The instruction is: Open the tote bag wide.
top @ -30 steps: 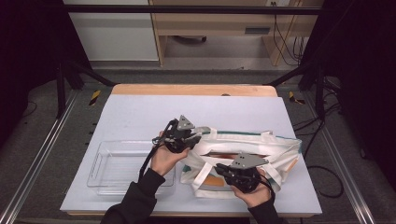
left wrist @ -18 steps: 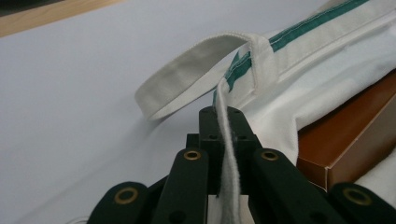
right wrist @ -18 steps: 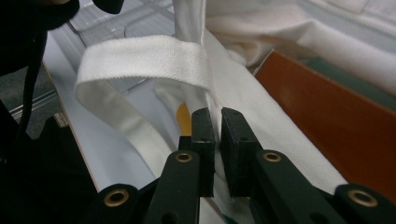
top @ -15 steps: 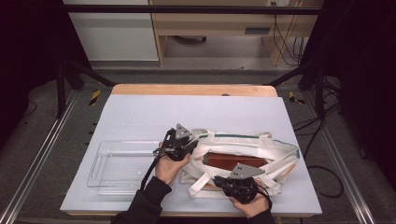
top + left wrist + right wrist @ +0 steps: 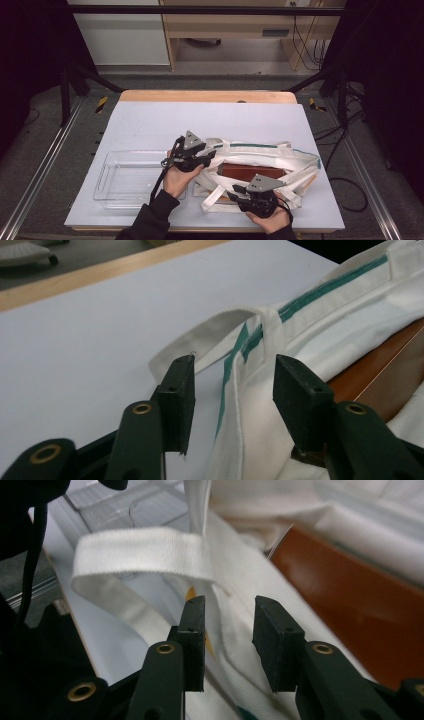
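Nearest to me, my right gripper (image 5: 256,194) has just let its jaws spread; in the right gripper view they stand partly apart with the near hem of the white tote bag (image 5: 260,165) lying between them, and neither pad (image 5: 194,625) presses the cloth. A second ago this gripper sat higher up over the bag's mouth; now it is down at the front edge, by the loose handle strap (image 5: 145,560) that loops off toward the clear plastic tray (image 5: 120,175).

Further in, my left gripper (image 5: 192,152) has opened too, about halfway. The left gripper view shows the green-striped rim (image 5: 235,365) running up between the pads, untouched, with the far handle loop (image 5: 200,337) curling off just beyond the left pad. That hand has hardly shifted.

So both grips on the rim are gone, and the bag now lies slack on the white table top (image 5: 200,120), mouth gaping, with the reddish-brown flat object (image 5: 250,171) sitting inside it. A second ago the opening looked more bunched. I read this as the release after spreading the mouth: the bag is free, nothing held, and either the object comes out next or I regrip.
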Available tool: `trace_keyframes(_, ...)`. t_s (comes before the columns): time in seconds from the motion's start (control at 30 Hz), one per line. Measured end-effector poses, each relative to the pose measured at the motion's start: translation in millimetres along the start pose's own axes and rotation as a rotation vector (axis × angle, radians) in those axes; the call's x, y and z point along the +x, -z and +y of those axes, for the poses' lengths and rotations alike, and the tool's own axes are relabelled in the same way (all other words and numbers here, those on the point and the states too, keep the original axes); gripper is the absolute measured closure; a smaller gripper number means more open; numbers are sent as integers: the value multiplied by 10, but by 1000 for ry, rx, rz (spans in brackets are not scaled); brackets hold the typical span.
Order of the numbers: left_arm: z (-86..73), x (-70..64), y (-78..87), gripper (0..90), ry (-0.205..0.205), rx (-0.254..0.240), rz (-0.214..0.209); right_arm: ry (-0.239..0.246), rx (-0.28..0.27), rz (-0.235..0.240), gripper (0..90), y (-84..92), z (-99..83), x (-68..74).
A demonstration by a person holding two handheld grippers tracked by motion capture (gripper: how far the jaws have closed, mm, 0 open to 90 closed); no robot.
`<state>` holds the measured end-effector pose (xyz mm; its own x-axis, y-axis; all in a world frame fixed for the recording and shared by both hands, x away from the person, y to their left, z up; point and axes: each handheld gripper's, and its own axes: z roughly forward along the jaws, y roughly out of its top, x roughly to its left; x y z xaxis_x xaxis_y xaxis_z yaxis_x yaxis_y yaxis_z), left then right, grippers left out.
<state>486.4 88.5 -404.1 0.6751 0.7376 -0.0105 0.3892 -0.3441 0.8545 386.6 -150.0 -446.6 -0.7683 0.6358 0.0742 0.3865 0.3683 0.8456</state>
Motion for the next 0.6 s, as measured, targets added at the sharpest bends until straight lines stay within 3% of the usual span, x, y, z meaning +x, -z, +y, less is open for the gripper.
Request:
trace_keyframes(0.07, 51, -1, 13, 473, -26, 7, -10, -2, -27, -26, 655, 75, 32, -25)
trace_keyframes(0.13, 105, -10, 7, 475, -65, 8, -9, -17, -58, -86, 657, 183, 45, -91)
trace_keyframes(0.2, 140, -13, -6, 485, -93, 5, -16, -24, -64, -106, 665, 215, 41, -118)
trace_keyframes(0.23, 159, -15, -27, 488, -108, 4, -16, -32, -66, -157, 713, 267, 24, -173)
trace_keyframes(0.3, 165, -16, -42, 488, -123, -9, -17, -42, -70, -162, 741, 278, 15, -188)
trace_keyframes(0.37, 170, -25, -66, 486, -149, -33, -1, -62, -68, -177, 857, 278, -38, -240)
trace_keyframes(0.43, 179, -32, -97, 496, -157, -22, -14, -74, -65, -173, 888, 271, -51, -248)
trace_keyframes(0.5, 175, -46, -135, 497, -182, -16, 3, -92, -54, -166, 900, 243, -86, -267)
trace_keyframes(0.6, 158, -50, -184, 553, -165, 17, -5, -91, -32, -159, 900, 202, -116, -253)
